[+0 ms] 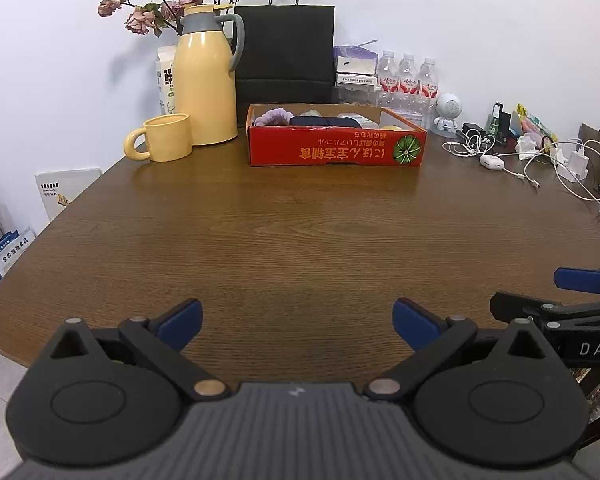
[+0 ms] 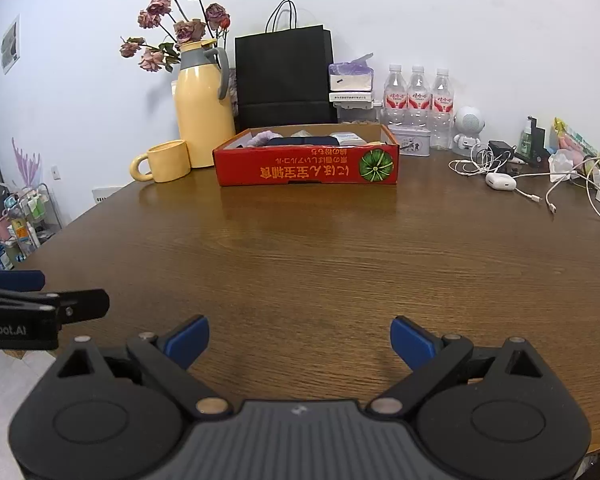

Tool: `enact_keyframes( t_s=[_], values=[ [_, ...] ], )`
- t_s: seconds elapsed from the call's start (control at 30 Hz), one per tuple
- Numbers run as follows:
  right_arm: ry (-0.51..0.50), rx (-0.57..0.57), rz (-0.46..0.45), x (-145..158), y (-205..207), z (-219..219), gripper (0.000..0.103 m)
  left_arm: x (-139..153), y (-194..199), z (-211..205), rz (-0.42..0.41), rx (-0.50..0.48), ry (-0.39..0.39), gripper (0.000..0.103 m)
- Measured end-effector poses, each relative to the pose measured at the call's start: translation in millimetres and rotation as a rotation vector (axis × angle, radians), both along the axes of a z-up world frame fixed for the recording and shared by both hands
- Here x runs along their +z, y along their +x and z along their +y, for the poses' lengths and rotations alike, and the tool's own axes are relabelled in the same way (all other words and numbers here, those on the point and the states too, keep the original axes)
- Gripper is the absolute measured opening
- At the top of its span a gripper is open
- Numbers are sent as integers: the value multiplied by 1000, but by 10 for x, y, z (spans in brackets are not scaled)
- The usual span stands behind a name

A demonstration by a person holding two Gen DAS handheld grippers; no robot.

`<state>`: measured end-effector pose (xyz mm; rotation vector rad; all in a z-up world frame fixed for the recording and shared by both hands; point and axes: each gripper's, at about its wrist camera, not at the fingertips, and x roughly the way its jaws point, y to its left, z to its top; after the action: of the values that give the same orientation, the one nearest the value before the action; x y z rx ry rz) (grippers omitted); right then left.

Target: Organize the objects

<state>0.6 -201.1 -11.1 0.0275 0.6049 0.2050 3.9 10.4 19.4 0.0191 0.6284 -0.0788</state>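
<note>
Box [image 1: 336, 148], red cardboard, sits at the far middle of the table [image 1: 300, 240], already holding a purple scrunchie [image 1: 271, 117], a dark item and some pale packets. In the left wrist view the left tool [image 1: 298, 320] hovers low over the bare near table, blue pads spread wide, holding nothing. The right tool [image 1: 580, 280] enters at the right edge; the lettering "DAS" shows on its body. A yellow jug [image 1: 206, 80] and matching mug [image 1: 166, 138] stand left of the box, a black bag [image 1: 285, 52] behind it, three water bottles [image 1: 408, 76] to its right. Loose white cables [image 1: 540, 160] and an earbud case [image 1: 492, 162] lie at the far right.

In the right wrist view the right tool [image 2: 300, 344] is likewise wide and empty, well short of the box [image 2: 306, 166]. The left tool [image 2: 40, 304] shows at the left edge, marked "nRobot.AI". Box print is upside down, orange characters beside a green melon picture; not legible enough to transcribe. Bottle labels are red, text too small.

Judgement: no item is in hand, so this is either the start or a pause between picks. The cables and case look like the remaining loose things; the next move would call for a long reach to the far right.
</note>
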Motion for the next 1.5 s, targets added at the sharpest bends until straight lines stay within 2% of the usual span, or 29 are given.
enact_keyframes(
  t_s=[1.5],
  values=[
    [12, -27, 26, -68, 13, 40, 98, -52, 45, -53, 34, -28, 13, 103]
  ],
)
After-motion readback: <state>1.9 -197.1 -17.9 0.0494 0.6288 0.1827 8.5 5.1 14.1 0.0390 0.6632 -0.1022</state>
